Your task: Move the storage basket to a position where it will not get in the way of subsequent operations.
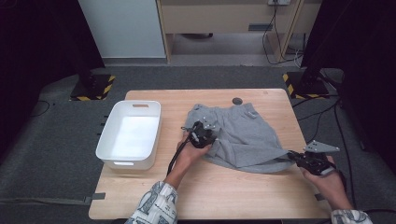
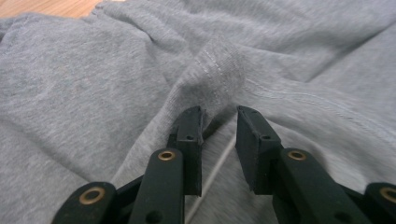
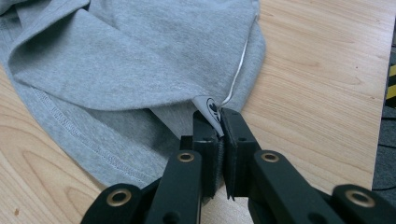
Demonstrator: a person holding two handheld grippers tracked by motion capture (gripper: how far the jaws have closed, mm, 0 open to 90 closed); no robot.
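Note:
Grey shorts [image 1: 245,135] lie crumpled on the wooden table [image 1: 224,196]. My left gripper [image 1: 211,134] rests on their left part. In the left gripper view its jaws [image 2: 219,114] stand a little apart, with a raised fold of the grey cloth [image 2: 215,79] at the tips and no pad pressing on it. My right gripper [image 1: 293,155] is at the shorts' near right corner. In the right gripper view it [image 3: 218,119] is shut on the edge of the cloth [image 3: 140,60], with a small white label [image 3: 208,105] caught between the pads.
A white plastic bin [image 1: 105,142] stands at the table's left edge with nothing in it. A small dark round disc [image 1: 237,101] sits near the far edge. Bare wood [image 3: 317,70] lies to the right of the shorts and along the near side.

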